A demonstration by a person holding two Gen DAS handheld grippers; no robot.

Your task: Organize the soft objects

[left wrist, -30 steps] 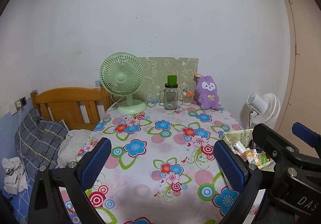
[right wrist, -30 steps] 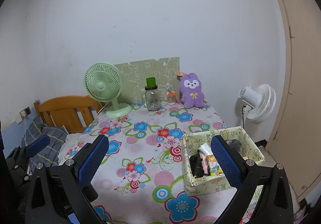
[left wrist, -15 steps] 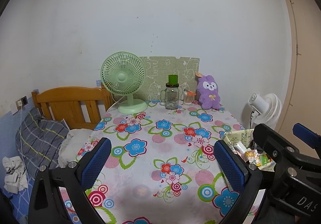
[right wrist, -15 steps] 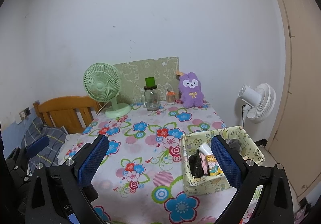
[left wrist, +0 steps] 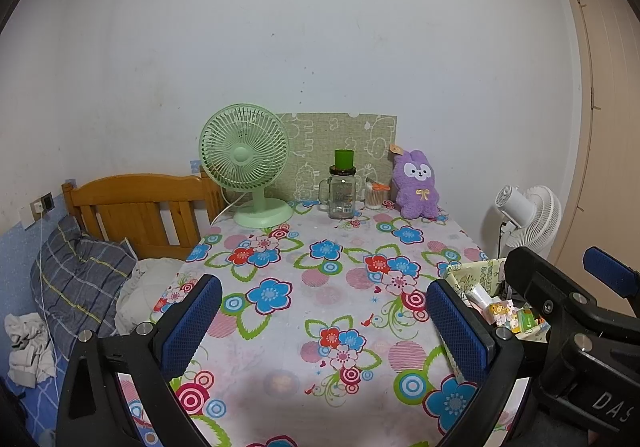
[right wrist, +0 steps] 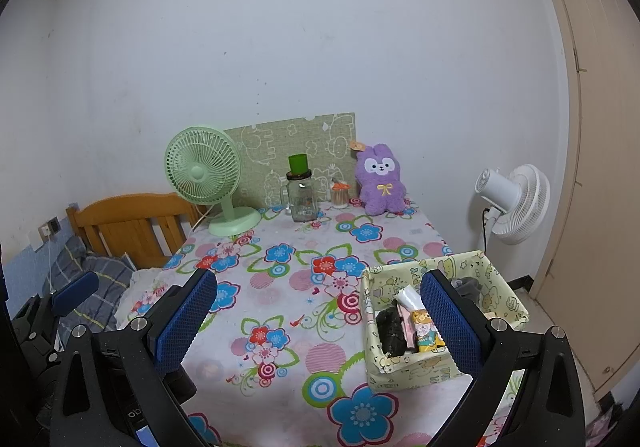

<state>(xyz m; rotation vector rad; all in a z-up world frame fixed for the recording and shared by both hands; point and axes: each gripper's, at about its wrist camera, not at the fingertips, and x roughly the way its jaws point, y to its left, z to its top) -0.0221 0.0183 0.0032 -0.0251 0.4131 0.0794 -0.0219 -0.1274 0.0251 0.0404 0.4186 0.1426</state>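
The left gripper (left wrist: 320, 321) is held above the near part of a table covered by a floral tablecloth (left wrist: 320, 271). Its jaws are spread wide and nothing is held between the blue pads (left wrist: 192, 321). The right gripper (right wrist: 316, 323) is held in the same way over the near edge of the table, with the jaws wide apart and empty. In the left wrist view, the right gripper is seen at the lower right, just beside a patterned fabric box (right wrist: 404, 367).

The purple plush rabbit (right wrist: 381, 179) is seated upright at the far end of the table, against a green patterned board (right wrist: 280, 151) that is leaned on the white wall. It is well apart from both grippers. The fabric box is placed on the near right corner of the table. Inside it, a dark soft item (right wrist: 390, 329), a small packet with a cartoon print (right wrist: 426, 333) and a white tube (right wrist: 408, 297) are seen; what lies deeper in the box cannot be told.

A green desk fan (left wrist: 248, 167) is set at the far left of the table, and a glass jar mug with a green cup on top (left wrist: 342, 187) stands between the fan and the rabbit. A small clear container (left wrist: 374, 197) is placed just beside the mug. A white floor fan (right wrist: 514, 203) stands to the right of the table, and a wooden headboard (left wrist: 140, 207) with a plaid pillow (left wrist: 80, 279) is seen on the left.
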